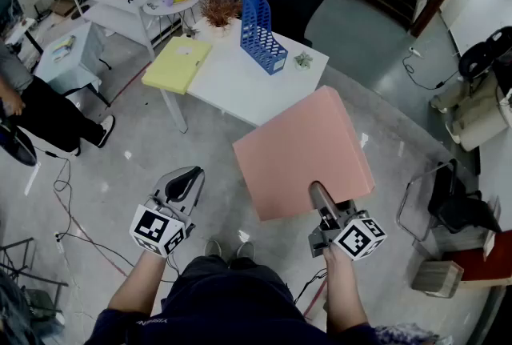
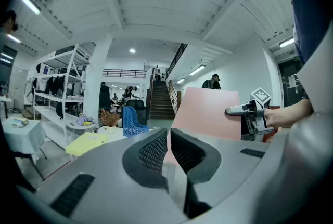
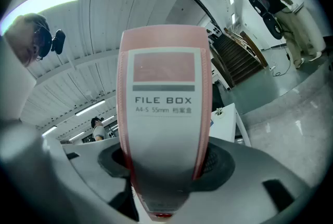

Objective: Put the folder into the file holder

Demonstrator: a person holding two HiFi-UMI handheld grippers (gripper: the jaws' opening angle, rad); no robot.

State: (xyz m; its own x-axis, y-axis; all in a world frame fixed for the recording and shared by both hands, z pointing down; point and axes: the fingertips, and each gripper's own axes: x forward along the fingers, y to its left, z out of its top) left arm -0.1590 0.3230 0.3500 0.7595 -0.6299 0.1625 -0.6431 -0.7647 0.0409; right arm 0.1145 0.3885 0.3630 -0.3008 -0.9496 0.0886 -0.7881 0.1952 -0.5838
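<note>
Floor (image 1: 120,175) lies under both tools in the head view. The right gripper (image 1: 318,196) holds the pink folder (image 1: 304,151) in the air by its near edge, lying nearly flat and still short of the white desk (image 1: 240,87). On that desk the blue file holder (image 1: 262,35) stands upright near the far edge, with a yellow folder (image 1: 178,63) lying flat at the desk's left end, well apart from it. The left gripper (image 1: 189,178) hangs to the left, away from the pink folder. In the left gripper view its jaws are drawn together to a thin slit with nothing between them, and the pink folder shows beyond them, clamped in the other gripper. In the right gripper view the folder's spine, with a white label (image 3: 164,103) reading "FILE BOX", fills the gap between the jaws. Both pads press on its sides, so the jaws stand wide apart around it.
</note>
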